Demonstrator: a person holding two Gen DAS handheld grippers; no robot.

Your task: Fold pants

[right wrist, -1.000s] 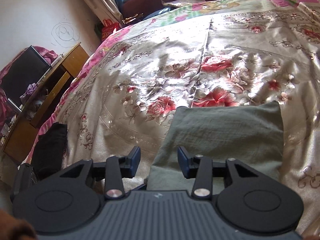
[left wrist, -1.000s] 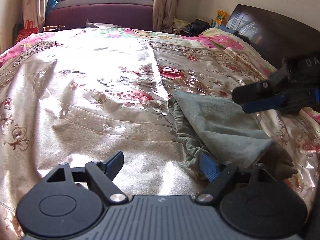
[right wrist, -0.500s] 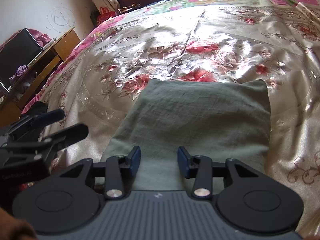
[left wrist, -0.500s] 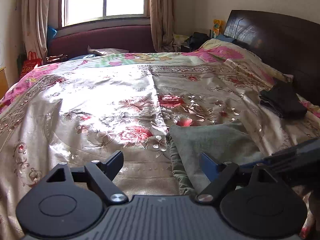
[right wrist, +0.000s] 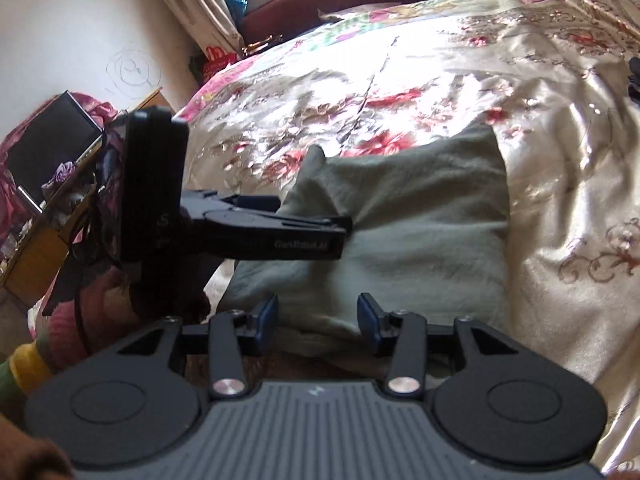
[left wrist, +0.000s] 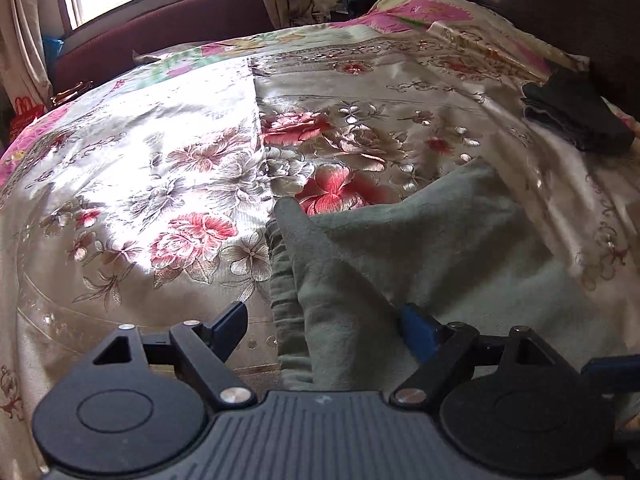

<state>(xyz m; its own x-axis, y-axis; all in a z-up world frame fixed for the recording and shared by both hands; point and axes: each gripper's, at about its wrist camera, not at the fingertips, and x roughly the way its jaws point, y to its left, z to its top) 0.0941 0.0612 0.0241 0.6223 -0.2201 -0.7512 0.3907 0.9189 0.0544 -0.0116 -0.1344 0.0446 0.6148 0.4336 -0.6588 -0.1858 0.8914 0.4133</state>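
While the grey-green pants (left wrist: 432, 264) lie folded into a thick rectangle on the flowered satin bedspread (left wrist: 168, 160), one corner of their top layer stands lifted into a peak at the left side. From the right wrist view the left gripper (right wrist: 344, 232) reaches in sideways over the pants, its tips against that raised fold; its own camera shows its jaws spread wide, the right finger (left wrist: 416, 332) resting on the cloth and the left finger (left wrist: 230, 330) over bare bedspread, so nothing is pinched. Close to the pants' near edge, the right gripper (right wrist: 316, 318) has its jaws part-way apart and opening, cloth below the gap but not pressed. A dark folded garment (left wrist: 576, 116) lies well apart near the headboard. No containers hold anything here.
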